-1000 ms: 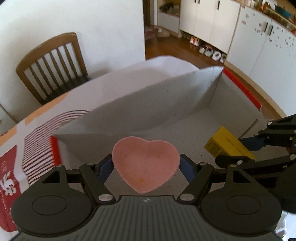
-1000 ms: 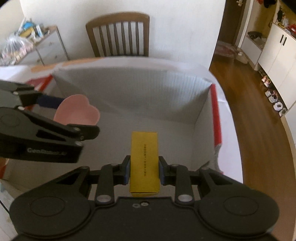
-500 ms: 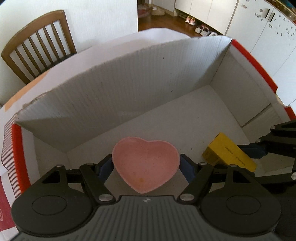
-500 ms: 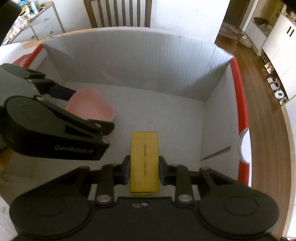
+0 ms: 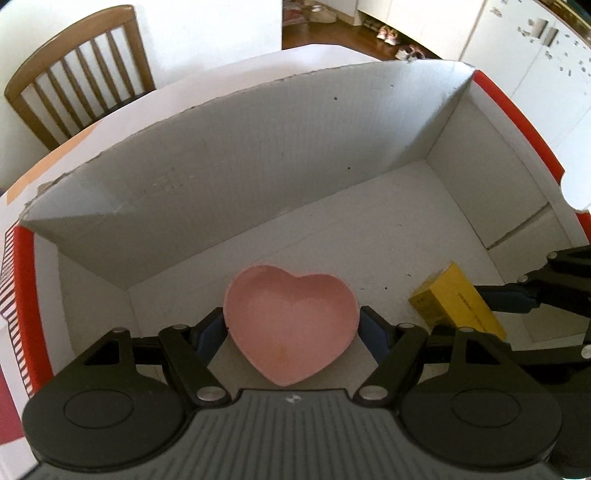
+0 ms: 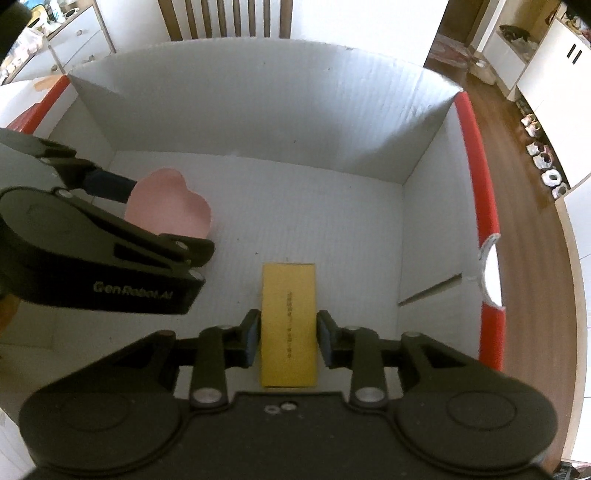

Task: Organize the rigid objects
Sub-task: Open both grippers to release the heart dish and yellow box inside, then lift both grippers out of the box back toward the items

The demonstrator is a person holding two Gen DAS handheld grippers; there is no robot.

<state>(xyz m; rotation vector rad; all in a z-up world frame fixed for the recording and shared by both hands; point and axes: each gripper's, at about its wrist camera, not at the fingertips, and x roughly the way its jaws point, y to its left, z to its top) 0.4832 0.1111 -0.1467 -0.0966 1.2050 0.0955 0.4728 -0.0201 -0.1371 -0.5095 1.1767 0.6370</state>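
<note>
r gripper (image 6: 287, 334) jaws opening, small gaps both sides of yellow box (image 6: 289, 325), which looks down on the carton (image 6: 258, 110) floor. we back off straight so pads don't drag it. l gripper (image 5: 291, 326) holds pink heart dish (image 5: 291, 321) across its width, low over floor; we set it flat, well apart from the box, before letting go.

White wall (image 5: 207, 33), wooden slat-back chair (image 5: 77, 70), brown wood floor (image 6: 524, 221), white cabinets (image 5: 524, 48), daylight
</note>
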